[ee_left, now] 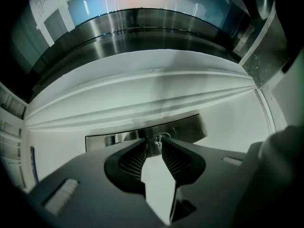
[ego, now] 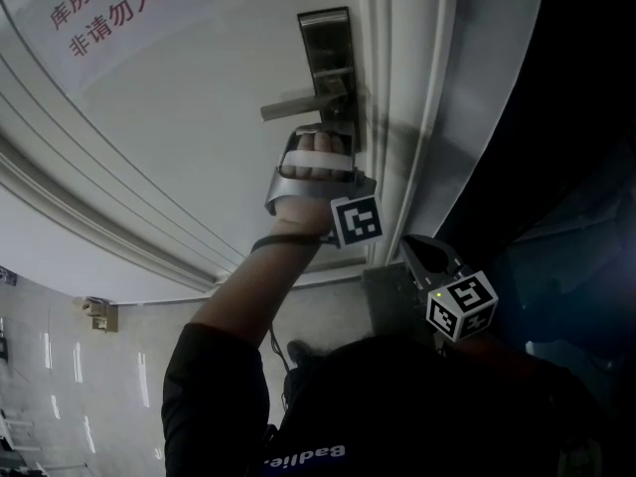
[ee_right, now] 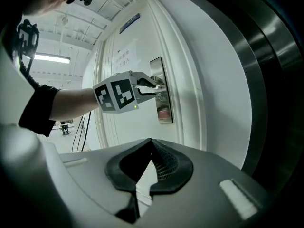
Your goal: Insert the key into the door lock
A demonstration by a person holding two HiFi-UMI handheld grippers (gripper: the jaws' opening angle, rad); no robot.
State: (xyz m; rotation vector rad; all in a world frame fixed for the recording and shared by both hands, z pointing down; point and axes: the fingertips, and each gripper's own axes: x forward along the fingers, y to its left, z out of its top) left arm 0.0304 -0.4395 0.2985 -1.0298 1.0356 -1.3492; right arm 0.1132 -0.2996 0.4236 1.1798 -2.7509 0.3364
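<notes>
Steel lock plate (ee_left: 187, 128) holds the key (ee_left: 160, 138), at 12 o'clock of the wide-open, empty left claw (ee_left: 153, 145); right claw (ee_right: 151, 144) closed, empty. Risk: a shallow-seated key may drop once unsupported.

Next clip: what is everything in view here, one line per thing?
door: one, white, fills most of the head view
sign: one, white with red characters, on the door
lock plate: one, metallic, at the door's edge
lever handle: one, metallic, on the lock plate
key: one, metallic, apparently in the keyhole, seen between the left claw's tips
left claw: one, dark, open at the lock, gripping nothing
right claw: one, dark, shut, empty, back from the door
marker cubes: two, black-and-white, one per claw
left arm: one, dark sleeve, reaching to the lock
</notes>
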